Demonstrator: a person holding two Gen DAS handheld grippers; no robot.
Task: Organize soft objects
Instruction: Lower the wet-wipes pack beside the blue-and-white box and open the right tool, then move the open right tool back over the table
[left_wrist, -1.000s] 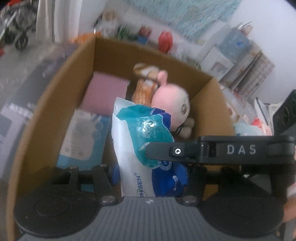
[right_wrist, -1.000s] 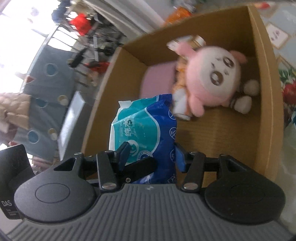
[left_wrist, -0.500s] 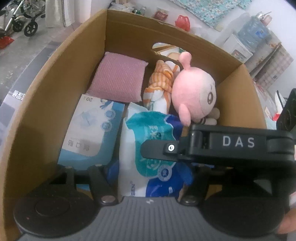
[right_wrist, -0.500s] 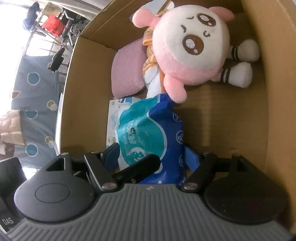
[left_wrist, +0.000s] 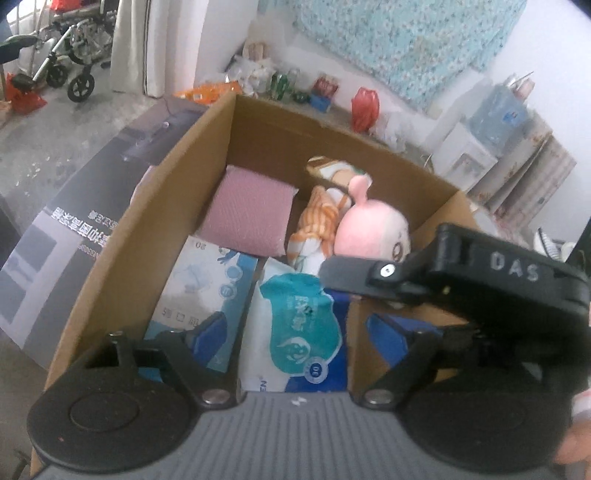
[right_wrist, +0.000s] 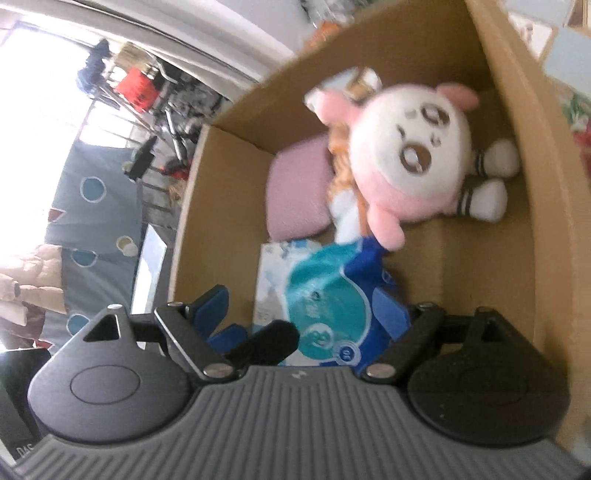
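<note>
Left-wrist view first: our left gripper (left_wrist: 291, 332) has its jaws opening, blue pads now standing off either side of the soft teal, white and blue plastic tissue pack (left_wrist: 299, 332), so nothing is pinched any more. Same story on the right gripper (right_wrist: 301, 314): jaws opening, the tissue pack (right_wrist: 332, 299) sits between the pads but looks let go.

The pack lies near the front of the open brown cardboard box (left_wrist: 122, 236), just beside a flat pale-blue packet (left_wrist: 205, 291). Behind it sit a pink square cushion (left_wrist: 249, 210), a round pink-and-white plush doll (right_wrist: 417, 162) and an orange striped soft toy (left_wrist: 317, 218).

Our take on doing this release well: let both sets of jaws spread fully, then back out along the fingers so no pad drags the plastic. We'd also watch the right gripper's arm crossing the left view.
</note>
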